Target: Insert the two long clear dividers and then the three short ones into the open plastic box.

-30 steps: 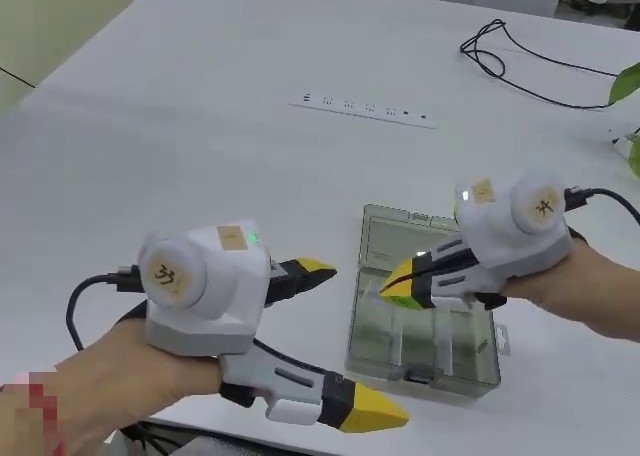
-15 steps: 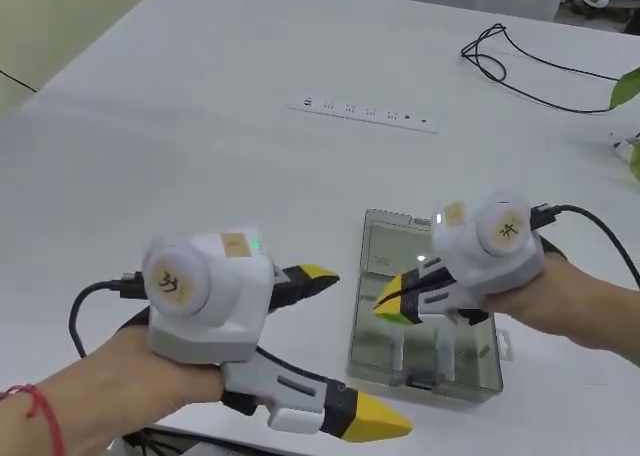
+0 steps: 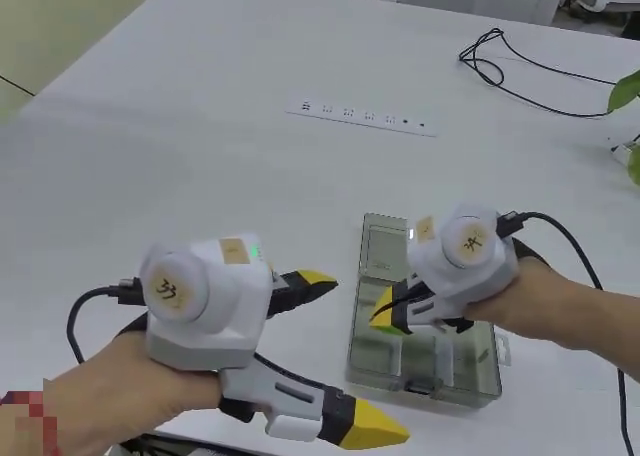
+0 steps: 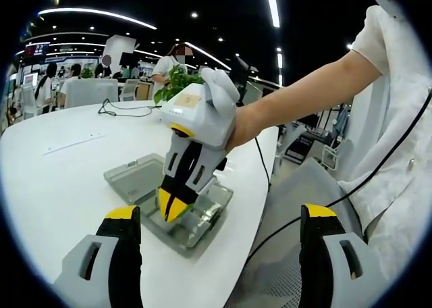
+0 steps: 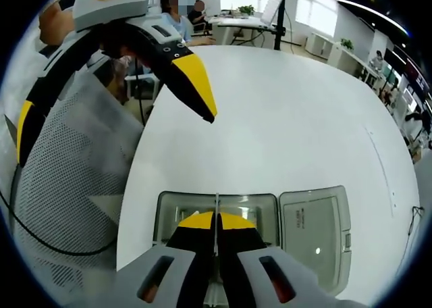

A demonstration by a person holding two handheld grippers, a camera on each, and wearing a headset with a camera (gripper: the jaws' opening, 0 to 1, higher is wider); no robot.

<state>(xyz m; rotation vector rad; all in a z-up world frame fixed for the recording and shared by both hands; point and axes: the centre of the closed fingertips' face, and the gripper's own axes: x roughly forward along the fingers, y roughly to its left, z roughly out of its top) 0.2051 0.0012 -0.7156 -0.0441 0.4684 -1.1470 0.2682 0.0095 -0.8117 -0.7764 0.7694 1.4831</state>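
Observation:
The open clear plastic box [image 3: 356, 351] lies near the table's front edge, its lid [image 3: 385, 244] folded flat on the far side. Upright clear partitions [image 3: 445, 354] stand inside it. My right gripper [image 3: 383, 313] hovers over the box's left part with its tips pointing down. In the right gripper view its jaws [image 5: 216, 219] are shut on a thin clear divider [image 5: 217, 201], held edge-on above the box [image 5: 169, 213]. My left gripper [image 3: 345, 354] stands wide open just left of the box, holding nothing. From the left gripper view, the right gripper [image 4: 173, 208] dips into the box [image 4: 202, 221].
A white power strip [image 3: 362, 113] lies mid-table, and a black cable [image 3: 510, 71] loops at the far right beside a green plant leaf [image 3: 625, 81]. The table's front edge runs just below the box. People sit at desks in the background.
My right gripper has moved left and lower over the box with the divider. The left gripper has stayed open in about the same place.

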